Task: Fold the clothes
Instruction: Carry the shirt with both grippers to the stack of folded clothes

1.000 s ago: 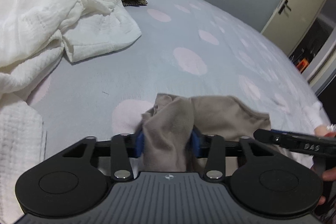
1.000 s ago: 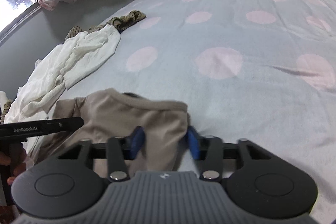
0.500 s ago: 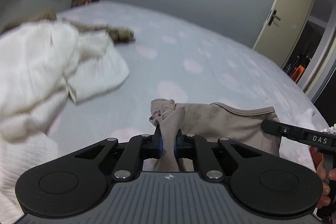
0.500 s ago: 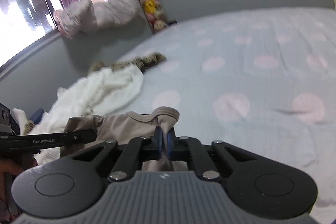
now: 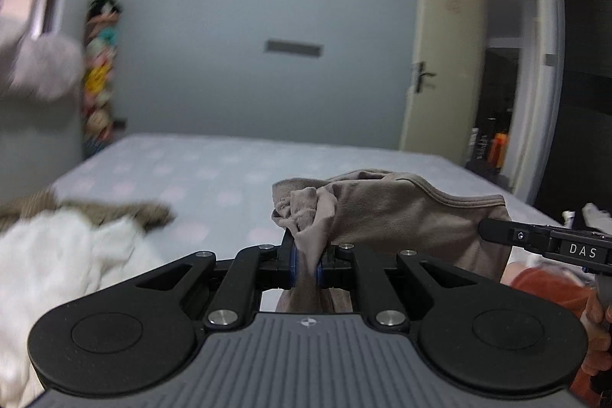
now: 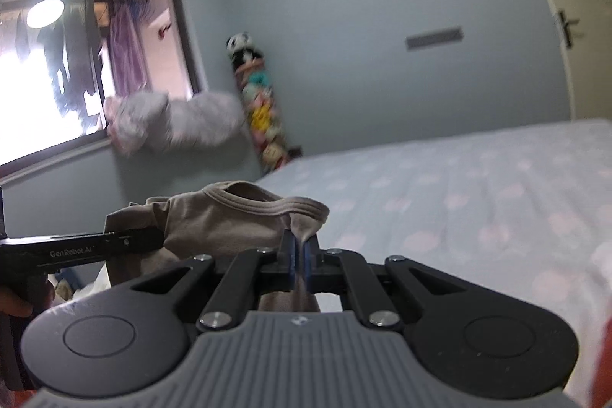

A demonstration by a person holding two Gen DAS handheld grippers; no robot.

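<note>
Both grippers are holding the taupe shirt [image 5: 401,213] up above the bed [image 5: 229,171]. The left gripper [image 5: 306,260] is pinching a bunched corner, jaws nearly closed on the cloth; the right gripper [image 6: 301,257] is clamping the collar edge the same way. The neckline is sagging between them. The dotted sheet ahead is lying open and bare. White cloth [image 5: 57,255] and a striped garment [image 5: 126,211] are crowding the left edge. Beyond, a grey wall [image 5: 248,6] and a door [image 5: 440,64] are standing.

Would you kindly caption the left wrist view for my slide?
Left hand-held gripper shut on a taupe garment above the dotted bed.
</note>
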